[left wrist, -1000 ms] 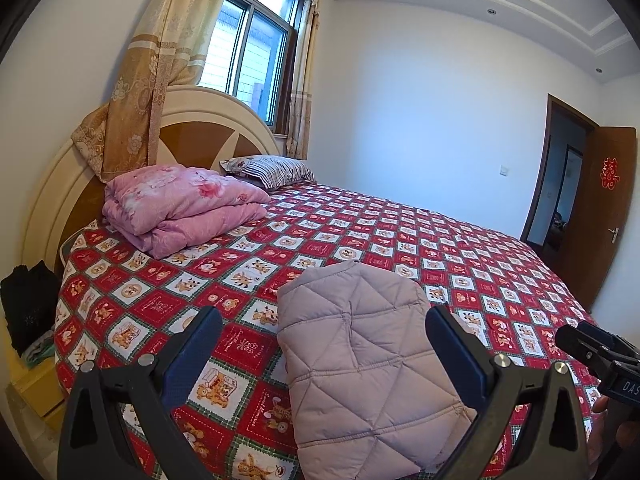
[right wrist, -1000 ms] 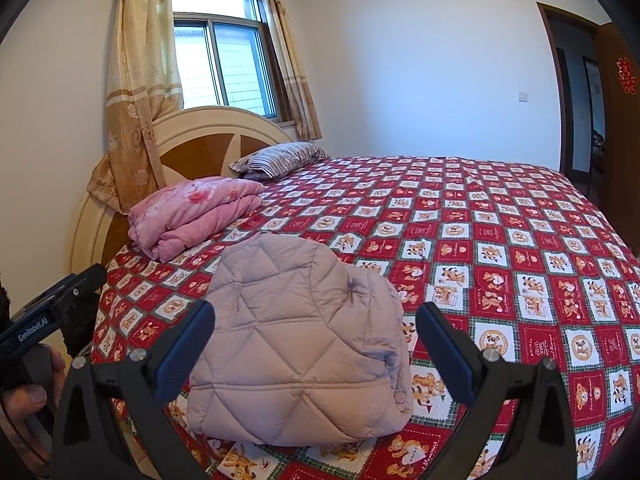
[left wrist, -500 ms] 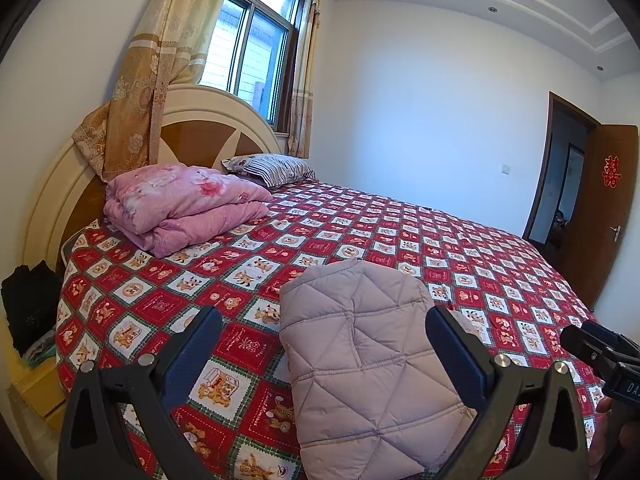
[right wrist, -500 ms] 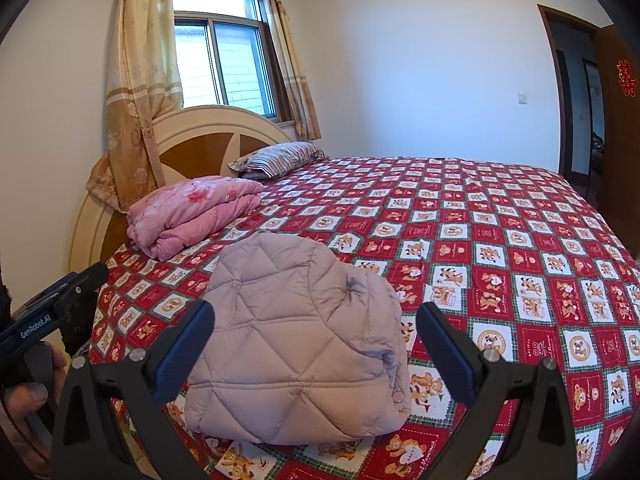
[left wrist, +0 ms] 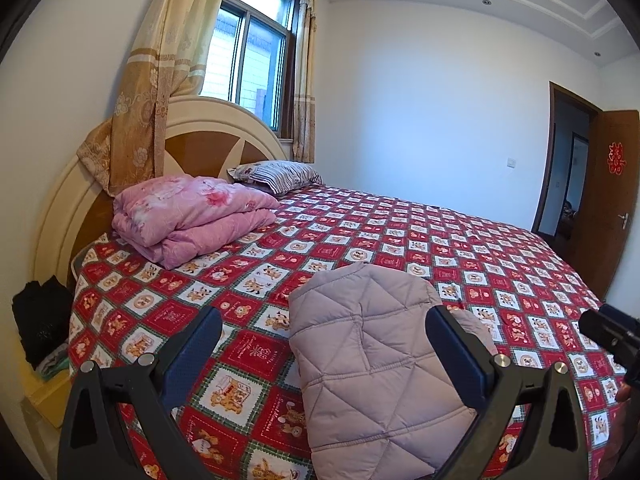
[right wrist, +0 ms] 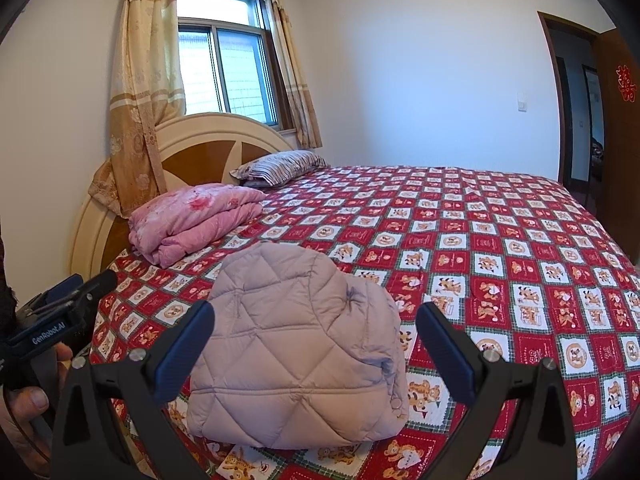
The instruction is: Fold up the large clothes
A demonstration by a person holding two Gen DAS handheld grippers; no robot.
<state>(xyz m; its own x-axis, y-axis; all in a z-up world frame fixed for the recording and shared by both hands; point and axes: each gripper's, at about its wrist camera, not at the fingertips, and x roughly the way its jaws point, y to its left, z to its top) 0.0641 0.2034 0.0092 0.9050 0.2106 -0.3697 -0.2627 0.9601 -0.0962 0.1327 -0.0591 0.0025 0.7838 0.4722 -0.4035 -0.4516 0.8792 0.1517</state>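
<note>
A pale lilac quilted jacket [left wrist: 372, 364] [right wrist: 296, 344] lies folded into a compact bundle near the front edge of the bed. My left gripper [left wrist: 324, 340] hangs open above and short of it, with nothing between its blue-padded fingers. My right gripper [right wrist: 316, 336] is open too, held back from the bundle, its jaws wide on either side of it in the view. Neither gripper touches the jacket. In the right wrist view the left gripper's body [right wrist: 60, 320] shows at the left edge, held by a hand [right wrist: 28, 404].
The bed carries a red patterned bedspread [left wrist: 460, 248] [right wrist: 500, 240]. A folded pink quilt [left wrist: 188, 216] [right wrist: 192, 220] and a striped pillow [left wrist: 280, 174] [right wrist: 280, 166] lie by the headboard [left wrist: 192, 148]. A dark bundle [left wrist: 40, 320] sits on a low bedside stand. An open door [left wrist: 612, 200] is at far right.
Both grippers have drawn back and up slightly from the folded jacket, which sits a little lower in both views. The jacket itself has not moved.
</note>
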